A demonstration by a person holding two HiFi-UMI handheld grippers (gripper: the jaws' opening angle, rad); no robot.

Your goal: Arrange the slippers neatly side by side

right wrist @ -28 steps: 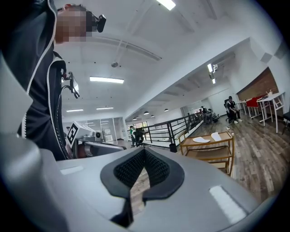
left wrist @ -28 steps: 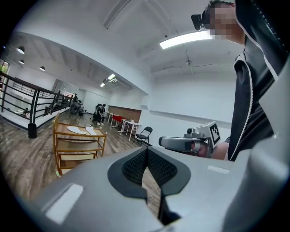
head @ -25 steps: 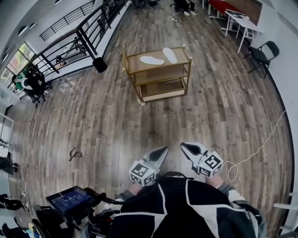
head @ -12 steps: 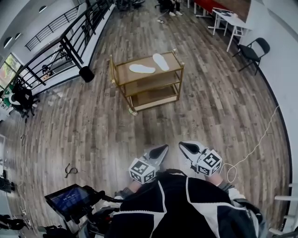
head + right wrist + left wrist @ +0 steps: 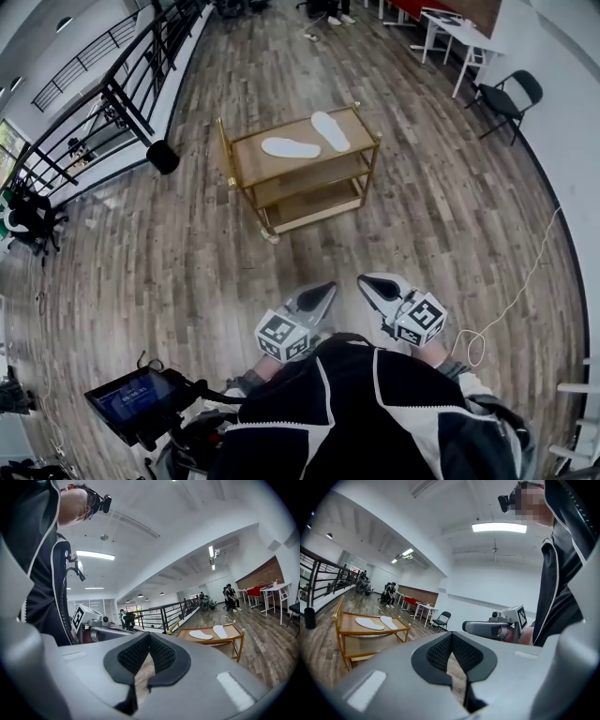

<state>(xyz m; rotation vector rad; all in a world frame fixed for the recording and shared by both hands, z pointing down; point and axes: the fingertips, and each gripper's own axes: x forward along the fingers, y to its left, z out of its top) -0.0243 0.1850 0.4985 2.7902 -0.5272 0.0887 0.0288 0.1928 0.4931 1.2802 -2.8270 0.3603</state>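
Observation:
Two white slippers lie on the top shelf of a gold cart [image 5: 228, 155]. The left slipper [image 5: 291, 147] lies crosswise, the right slipper [image 5: 330, 130] points away at an angle, and they stand apart. Both show again in the left gripper view as the left slipper [image 5: 369, 623] and the right slipper [image 5: 388, 622], and in the right gripper view as one slipper [image 5: 200, 635] and the other slipper [image 5: 220, 631]. My left gripper [image 5: 319, 302] and right gripper [image 5: 374, 292] are held close to my body, well short of the cart, both shut and empty.
The cart has two lower shelves [image 5: 314, 194] and stands on a wood floor. A black railing [image 5: 112, 94] runs along the left, with a dark bin [image 5: 162, 157] by it. A white cable [image 5: 511, 300] lies at the right, a chair [image 5: 502, 94] and tables beyond. A screen [image 5: 131, 398] sits at my lower left.
The cart has come closer and lower in the head view as I walk toward it. Both grippers keep their pose in front of me, still shut.

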